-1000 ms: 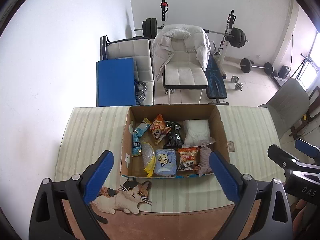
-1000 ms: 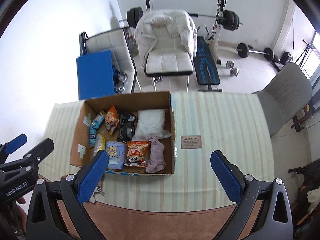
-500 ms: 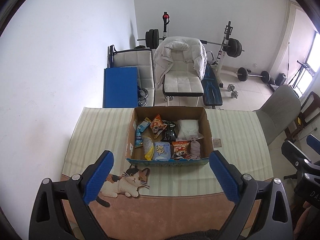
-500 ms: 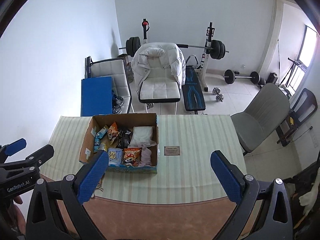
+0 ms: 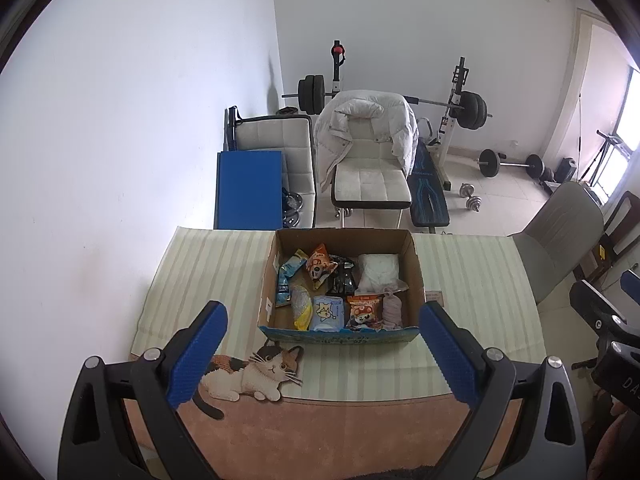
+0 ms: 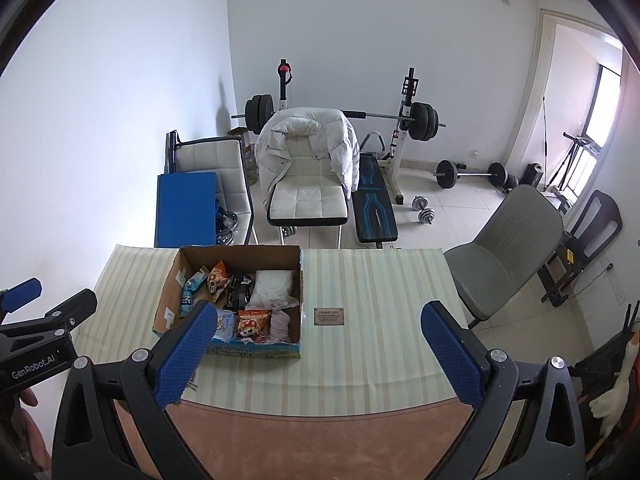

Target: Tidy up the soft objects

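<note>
An open cardboard box [image 5: 416, 276] [image 6: 170, 292] stands on the striped tablecloth. It holds several soft items: snack packets [image 5: 362, 310], a white pillow-like bag [image 5: 378, 270], a pink rolled cloth [image 5: 393, 307] and a blue cat-print pack [image 5: 328, 312]. My left gripper [image 5: 322, 354] is open and empty, held well back above the table's near edge. My right gripper [image 6: 316, 352] is open and empty, also pulled back, to the right of the box.
A cat-shaped mat [image 5: 248, 372] lies on the table in front of the box. A small card [image 6: 329, 315] lies right of the box. A grey chair [image 6: 504, 248] stands at the table's right. White chairs and weight equipment stand behind.
Both grippers have pulled back and up from the box, so the table and box look smaller. Both stay open and empty.
</note>
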Motion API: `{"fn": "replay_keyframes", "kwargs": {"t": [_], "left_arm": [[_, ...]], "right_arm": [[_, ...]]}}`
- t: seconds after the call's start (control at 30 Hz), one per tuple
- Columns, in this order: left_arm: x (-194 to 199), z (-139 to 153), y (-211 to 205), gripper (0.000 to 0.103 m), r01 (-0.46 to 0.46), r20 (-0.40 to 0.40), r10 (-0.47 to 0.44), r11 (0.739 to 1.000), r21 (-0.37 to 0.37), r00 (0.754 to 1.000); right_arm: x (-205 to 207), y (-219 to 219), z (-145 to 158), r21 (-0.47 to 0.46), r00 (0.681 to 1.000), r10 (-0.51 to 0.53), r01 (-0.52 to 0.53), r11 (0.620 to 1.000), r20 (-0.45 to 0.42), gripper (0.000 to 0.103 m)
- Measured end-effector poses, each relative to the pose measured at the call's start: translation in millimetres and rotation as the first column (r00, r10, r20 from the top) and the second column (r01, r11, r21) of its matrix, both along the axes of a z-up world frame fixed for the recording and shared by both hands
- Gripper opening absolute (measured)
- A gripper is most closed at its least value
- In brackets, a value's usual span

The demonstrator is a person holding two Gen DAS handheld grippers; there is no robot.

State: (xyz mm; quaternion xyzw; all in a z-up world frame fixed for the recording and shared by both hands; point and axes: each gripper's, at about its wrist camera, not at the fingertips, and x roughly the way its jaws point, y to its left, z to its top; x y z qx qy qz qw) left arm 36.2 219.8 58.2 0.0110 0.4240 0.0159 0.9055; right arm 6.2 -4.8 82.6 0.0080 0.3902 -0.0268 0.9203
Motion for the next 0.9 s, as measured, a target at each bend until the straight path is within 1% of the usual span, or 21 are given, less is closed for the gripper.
{"fn": "replay_keyframes", "kwargs": {"t": [0.23,0.57,0.9], "left_arm": [[0.7,2.5,-5.5,0.098,0.011,0.001,-0.011,1.0,0.002,1.0],[-0.5,4.4,-8.8,0.098,0.01,0.02,-0.011,1.0,0.014,1.0],[-1.9,6.8,-10.5,0.098,0.007,0.021,-0.007,1.0,0.017,1.0]], "right_arm": [[1.9,-2.6,-0.4,0.007,1.0,-0.007,0.007,1.0,0.004,0.103],[4.3,-4.9,-2.5,0.007,1.0,-0.011,0.011,1.0,0.008,0.103],[2.4,-4.2,0.7,0.01,1.0,-0.008,0.007,1.0,0.017,0.103]]}}
